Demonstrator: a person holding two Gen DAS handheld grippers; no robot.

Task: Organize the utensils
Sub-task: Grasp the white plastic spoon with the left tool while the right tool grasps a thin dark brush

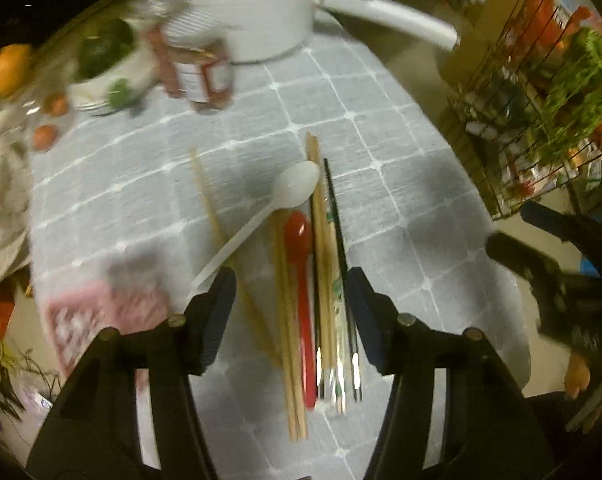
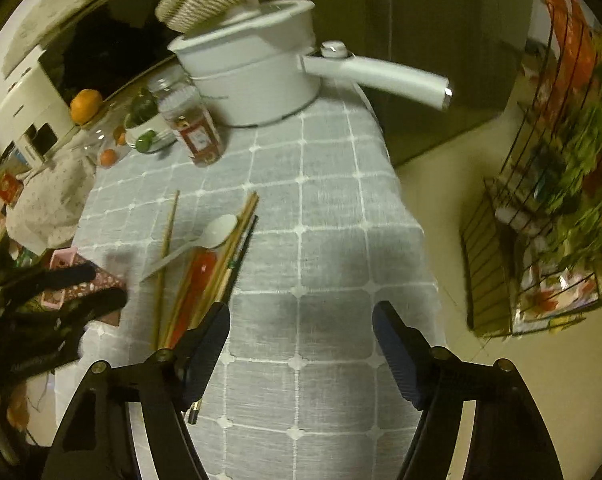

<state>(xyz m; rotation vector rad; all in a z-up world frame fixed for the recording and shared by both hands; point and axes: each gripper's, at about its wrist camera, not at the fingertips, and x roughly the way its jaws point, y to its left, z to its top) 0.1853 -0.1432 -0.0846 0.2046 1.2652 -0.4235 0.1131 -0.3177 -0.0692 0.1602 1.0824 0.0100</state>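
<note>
The left gripper (image 1: 291, 286) has its fingers apart over the utensils (image 1: 313, 272) — chopsticks, red spoon, white spoon — lying mid-tabletop (image 1: 401, 184), none gripped. The right gripper (image 2: 301, 320) is open too, over bare cloth beside them. At the far edge: a jar (image 2: 195, 128) of red stuff, a bowl (image 2: 149, 132) with greens, a white pot (image 2: 253, 76).

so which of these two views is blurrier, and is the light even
Left wrist view is blurrier: the jar and white pot smear, though the red spoon stays readable. Right wrist view is sharper on the pot, smeared only at the wire rack. Both are dim and yellowish, with soft shadows on the tablecloth.
</note>
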